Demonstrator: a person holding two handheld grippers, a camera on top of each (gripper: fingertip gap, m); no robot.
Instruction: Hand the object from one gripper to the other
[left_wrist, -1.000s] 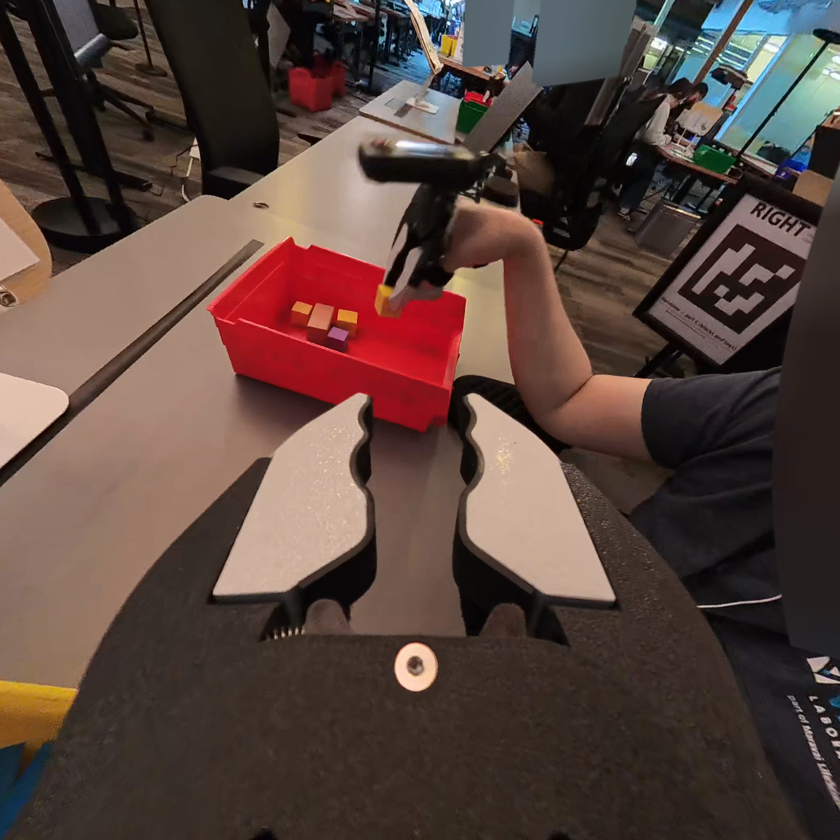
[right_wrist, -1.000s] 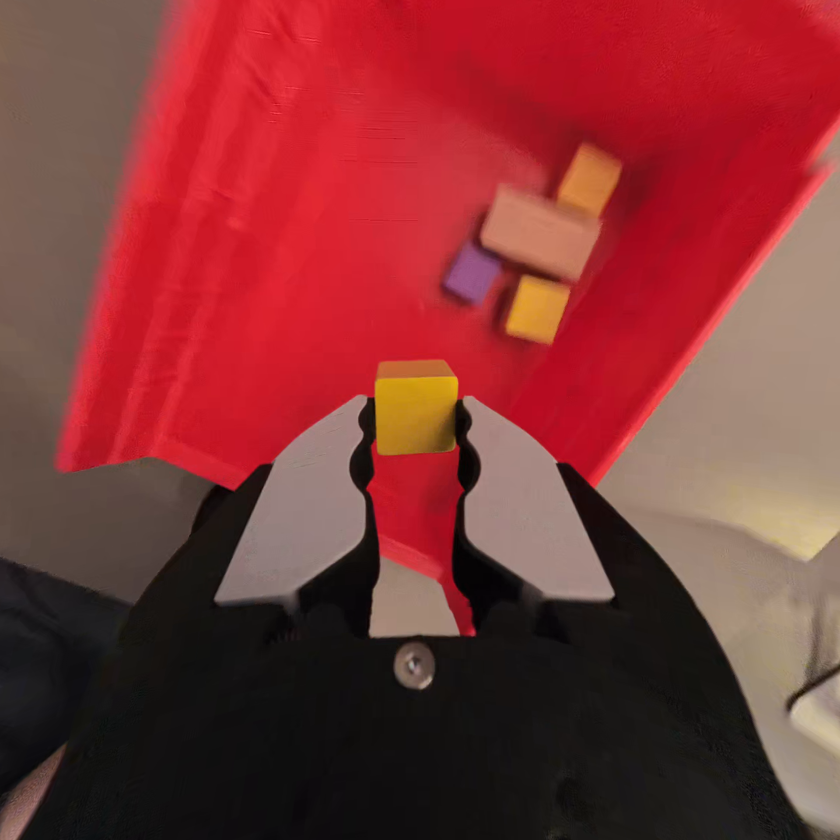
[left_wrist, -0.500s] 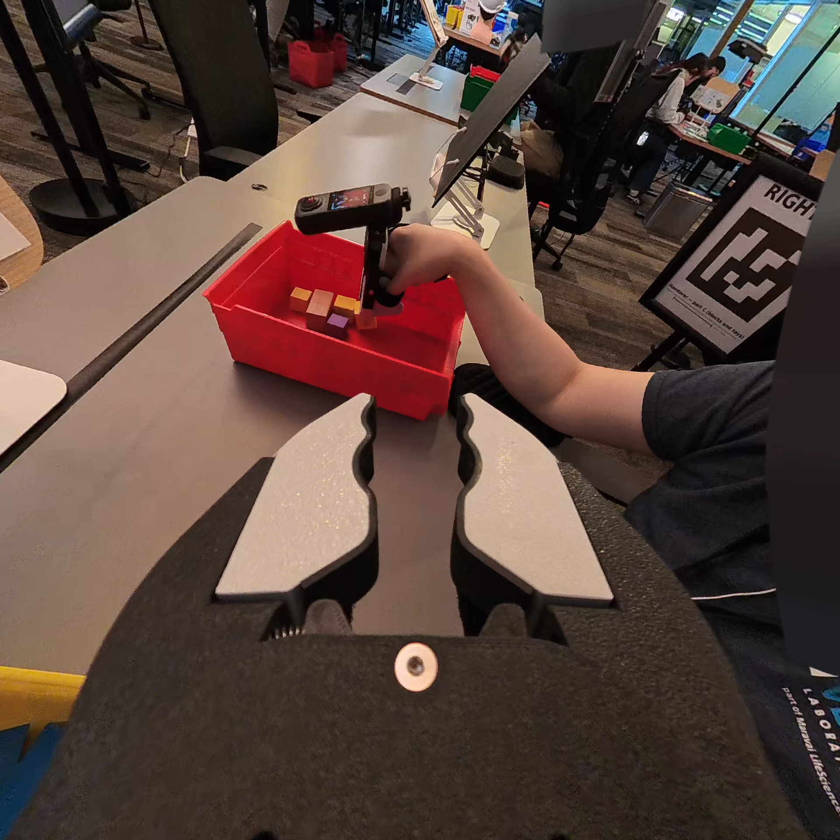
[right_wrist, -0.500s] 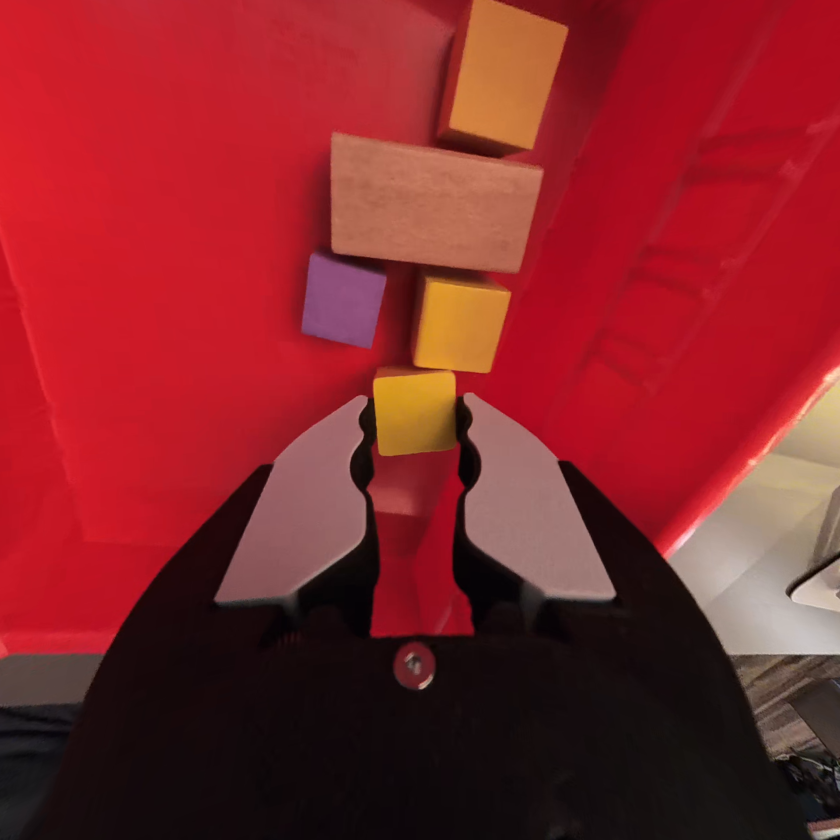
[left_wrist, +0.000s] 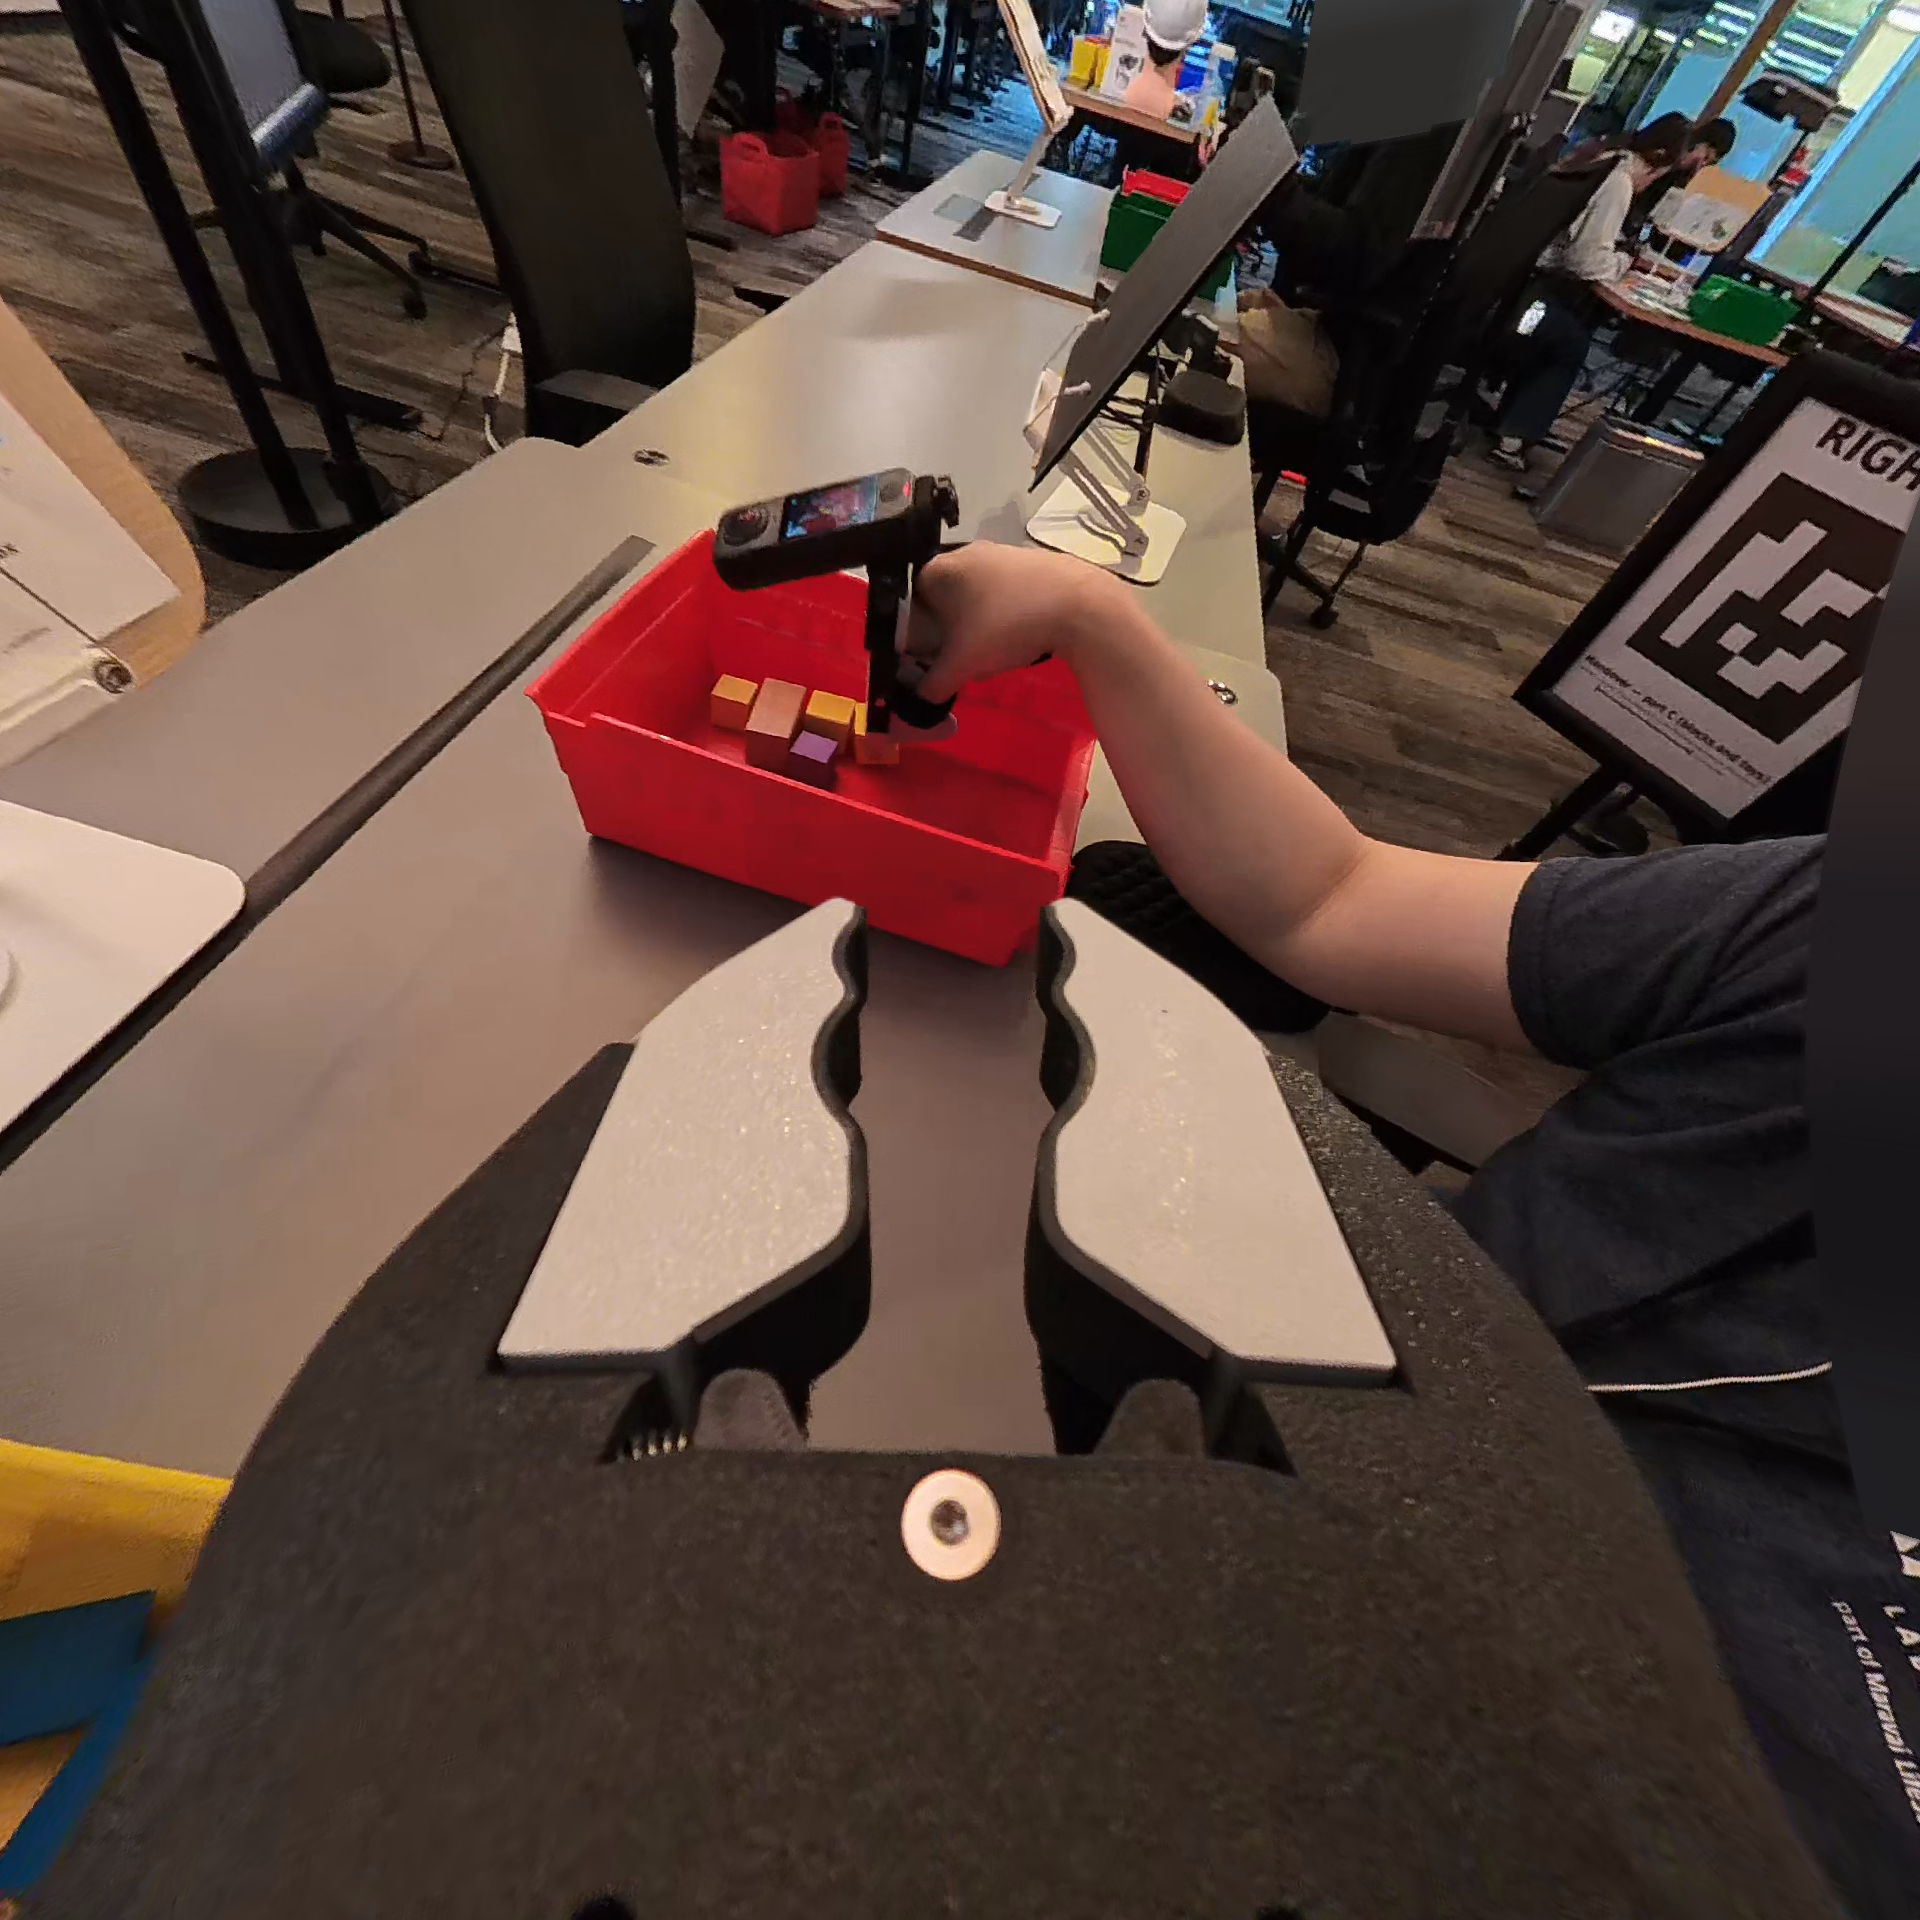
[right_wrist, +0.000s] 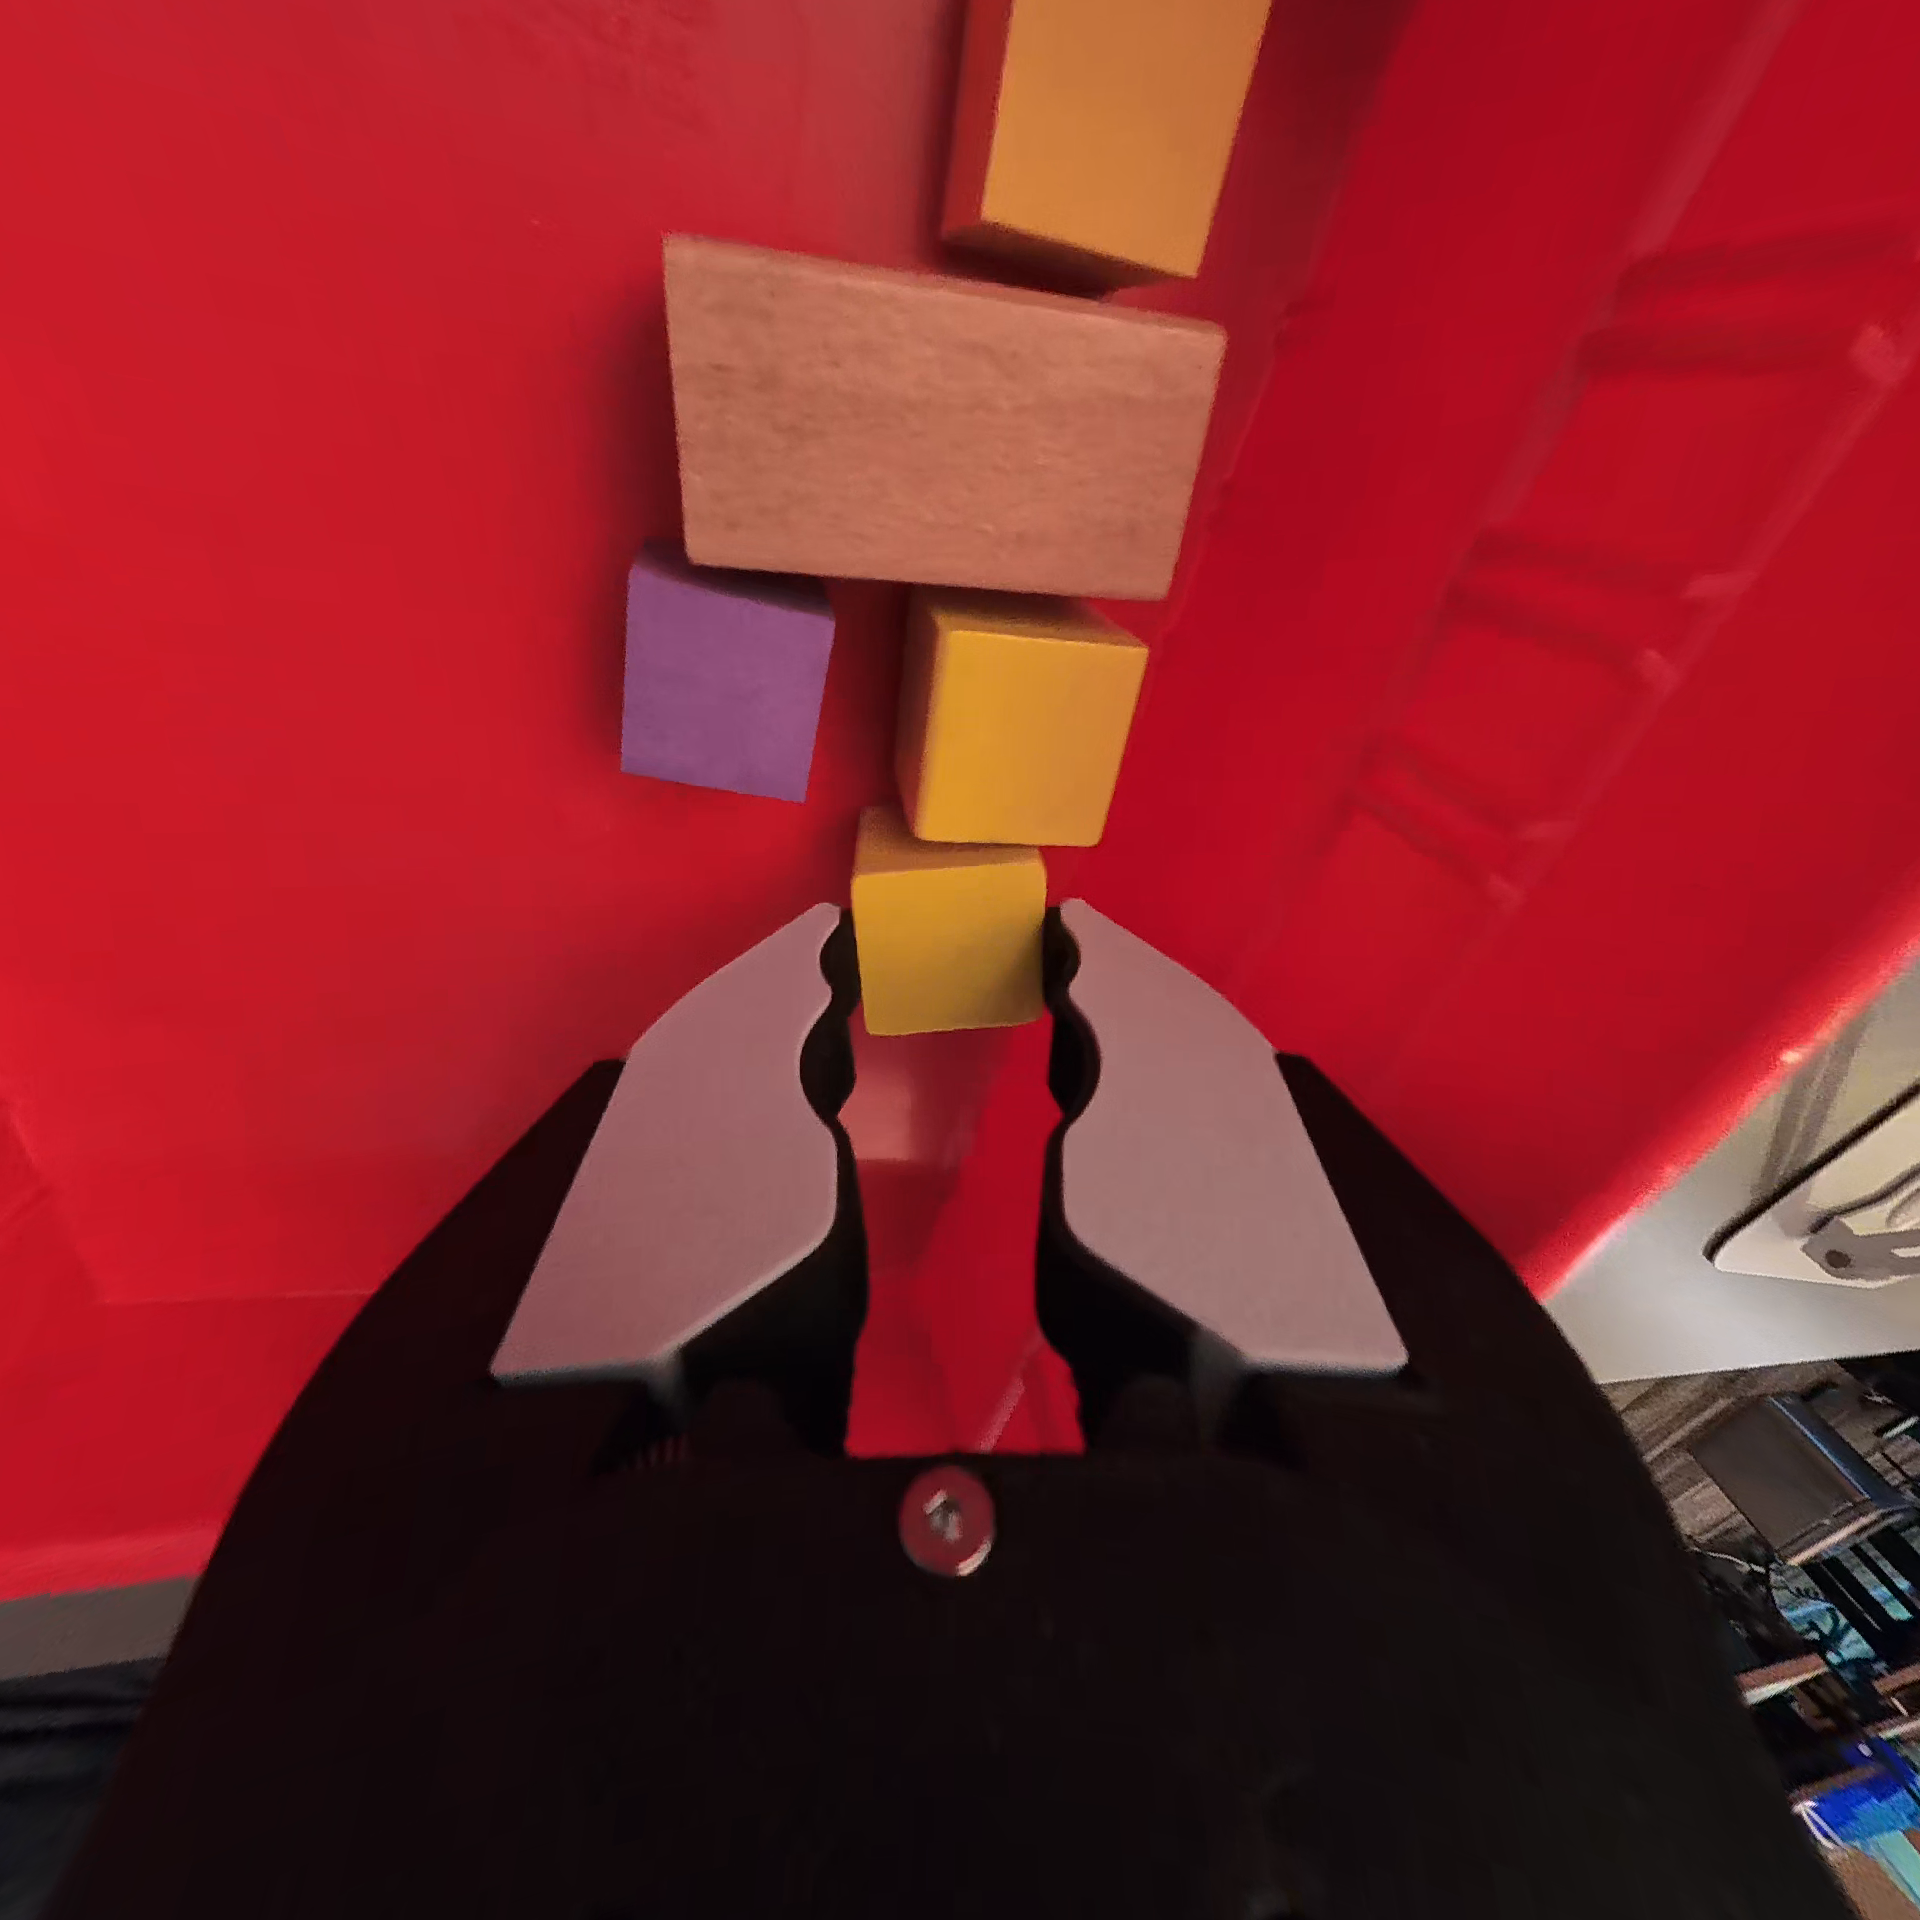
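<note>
My right gripper (right_wrist: 948, 914) is shut on a small yellow cube (right_wrist: 948, 940) and holds it low inside the red bin (right_wrist: 312, 520), at or just above the floor. The cube sits against a second yellow cube (right_wrist: 1023, 727). A purple cube (right_wrist: 722, 675), a tan wooden block (right_wrist: 935, 416) and an orange cube (right_wrist: 1101, 135) lie beyond it. In the left wrist view the right gripper (left_wrist: 899, 727) points down into the bin (left_wrist: 810, 831), with a hand on it. My left gripper (left_wrist: 951, 914) is open and empty, above the table in front of the bin.
The person's forearm (left_wrist: 1226, 810) reaches over the bin's right end. A black pad (left_wrist: 1174, 935) lies by the bin's right corner. A white board (left_wrist: 94, 935) lies at the left. A tablet stand (left_wrist: 1143, 343) is behind the bin. A framed sign (left_wrist: 1766, 603) stands to the right.
My right gripper has come down from above the bin to its floor, with the yellow cube in it, beside the other blocks. My left gripper has stayed in place, open.
</note>
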